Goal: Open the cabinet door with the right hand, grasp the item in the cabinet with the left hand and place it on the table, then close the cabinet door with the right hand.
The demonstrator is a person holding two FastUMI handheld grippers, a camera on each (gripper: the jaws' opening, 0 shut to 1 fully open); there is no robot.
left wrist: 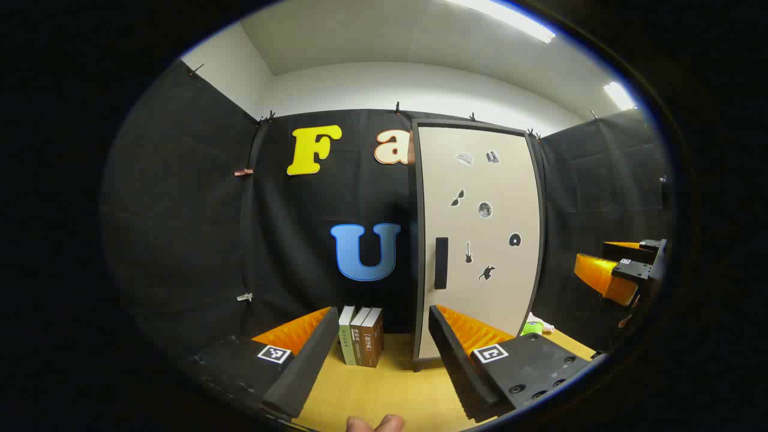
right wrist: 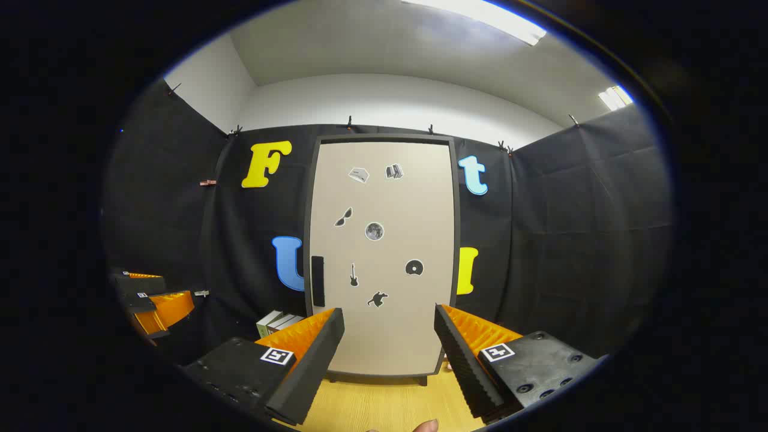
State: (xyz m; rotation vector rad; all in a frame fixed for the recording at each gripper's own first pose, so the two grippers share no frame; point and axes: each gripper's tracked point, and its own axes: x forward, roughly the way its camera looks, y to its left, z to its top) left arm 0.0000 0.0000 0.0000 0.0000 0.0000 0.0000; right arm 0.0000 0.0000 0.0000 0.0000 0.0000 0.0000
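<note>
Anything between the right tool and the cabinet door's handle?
Nothing: in the right gripper view, the open right tool faces the beige cabinet door, with only bare wooden table before its black handle.

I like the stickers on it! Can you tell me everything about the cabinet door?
The cabinet door is a tall, pale beige panel in a dark frame, standing upright and shut. A dark vertical handle sits by its left edge. Small stickers dot it, among them sunglasses, a moon and a guitar. The cabinet stands on the wooden table against the black wall. Nothing touches the door.
</note>
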